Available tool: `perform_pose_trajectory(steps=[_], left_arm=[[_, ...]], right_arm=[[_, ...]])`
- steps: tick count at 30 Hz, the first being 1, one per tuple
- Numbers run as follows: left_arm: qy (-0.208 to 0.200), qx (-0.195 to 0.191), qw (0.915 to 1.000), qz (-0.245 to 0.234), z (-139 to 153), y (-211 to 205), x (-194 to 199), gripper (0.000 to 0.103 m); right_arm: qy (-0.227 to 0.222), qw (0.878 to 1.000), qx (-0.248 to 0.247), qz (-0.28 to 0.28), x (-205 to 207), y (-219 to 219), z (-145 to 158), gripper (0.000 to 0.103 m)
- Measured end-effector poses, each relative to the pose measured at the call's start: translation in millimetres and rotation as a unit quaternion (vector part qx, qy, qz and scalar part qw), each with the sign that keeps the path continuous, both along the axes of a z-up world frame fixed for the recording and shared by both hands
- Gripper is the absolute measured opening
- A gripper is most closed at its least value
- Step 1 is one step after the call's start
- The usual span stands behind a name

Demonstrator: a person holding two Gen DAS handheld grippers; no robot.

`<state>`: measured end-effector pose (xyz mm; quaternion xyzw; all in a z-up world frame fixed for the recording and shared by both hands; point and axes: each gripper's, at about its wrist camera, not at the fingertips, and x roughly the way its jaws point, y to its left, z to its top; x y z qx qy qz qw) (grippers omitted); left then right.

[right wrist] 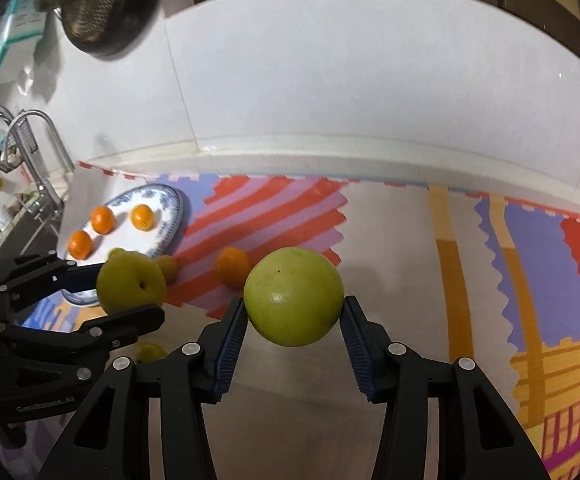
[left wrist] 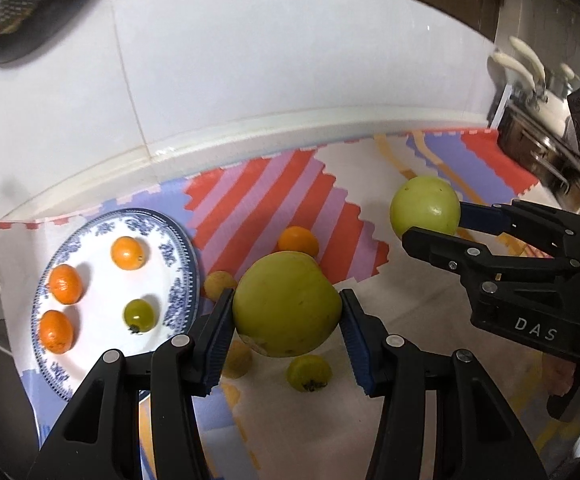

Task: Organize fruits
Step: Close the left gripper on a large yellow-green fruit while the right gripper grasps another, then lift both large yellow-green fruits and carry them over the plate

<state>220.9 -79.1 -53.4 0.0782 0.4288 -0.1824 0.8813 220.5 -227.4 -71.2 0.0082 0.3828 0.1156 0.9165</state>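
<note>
the left gripper (left wrist: 286,320) had its jaws clamped on a large round yellow-green apple (left wrist: 286,304), held clear above the patterned foam mat (left wrist: 274,200). the right gripper (right wrist: 294,322) likewise had its jaws pressed against the sides of a second round green apple (right wrist: 294,296), lifted over the mat's pale middle. to the left stood the blue-and-white patterned china plate (left wrist: 178,292), bearing three small oranges (left wrist: 65,283) and one small green tomato-like fruit (left wrist: 139,314).

the step in hand seemed to be carrying both apples to their place. to do it well, each grip should stay across the widest part of the fruit, since a smooth round skin could slip from flat pads. if the plate is the goal, the left apple should be lowered onto the bare right part of the plate, short of the small fruits, and the pads parted only once it rests. the two grippers should come in one at a time.

the left wrist view showed the loose fruits under the apple: an orange (left wrist: 298,241), two dull yellow ones, and a green one (left wrist: 309,373) nearest. the right wrist view hid most of these, but showed the sink tap (right wrist: 30,140) at far left and the mat's right side.
</note>
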Motion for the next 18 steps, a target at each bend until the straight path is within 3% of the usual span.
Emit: perform_pose_trajectory(steps=[18], left_arm=[[-0.046,-0.029,0.9956,0.076,39.1,64.9,-61.0,0.05]], right_arm=[[-0.043,0.998,0.008,0.05,-47.7,53.6,41.7,0.049]])
